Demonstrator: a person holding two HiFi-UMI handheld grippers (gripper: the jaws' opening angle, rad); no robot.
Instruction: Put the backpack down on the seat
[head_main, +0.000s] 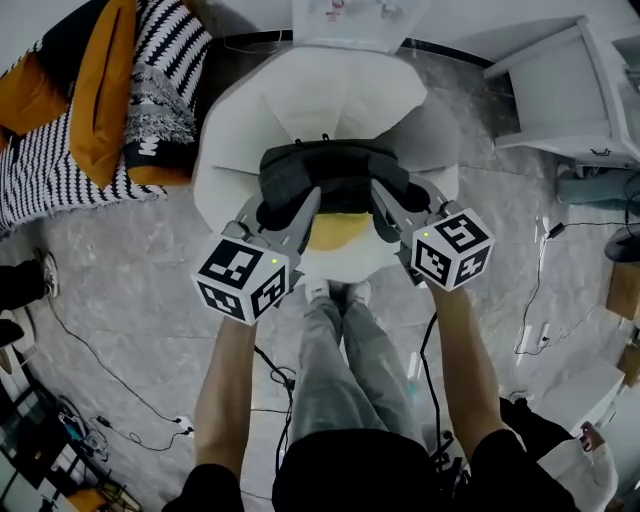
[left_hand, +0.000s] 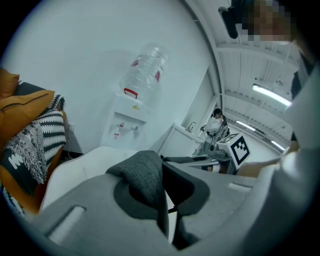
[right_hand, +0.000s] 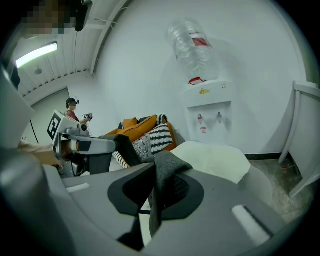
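**A:** Head view first. Where is the backpack (head_main: 330, 175)?

**B:** In the middle of the frame, directly over the white seat (head_main: 340, 95), and slung between the two grippers. The left gripper (head_main: 300, 210) has its left end and the right gripper (head_main: 385, 205) has its right end.

**A:** Are both actually gripping it?

**B:** Yes. The left gripper view shows a fold of dark grey fabric pinched between jaws that are nearly closed on it. The right gripper view shows much the same, a grey fold clamped between that pair.

**A:** So is it down?

**B:** I judge not quite. It is at the right place, lined up above the front half of the seat. But both grips are on, and the fabric rises in drawn-up folds at each pinch, which suggests the bag hangs from them. I cannot tell whether its underside touches the cushion. A yellow patch (head_main: 338, 232) shows just under the bag's lower edge, and I cannot say whether it belongs to the bag or the seat.

**A:** What is left, then?

**B:** Lower the bag until the seat bears it, open both pairs of jaws, and draw the grippers clear toward the bottom of the frame.
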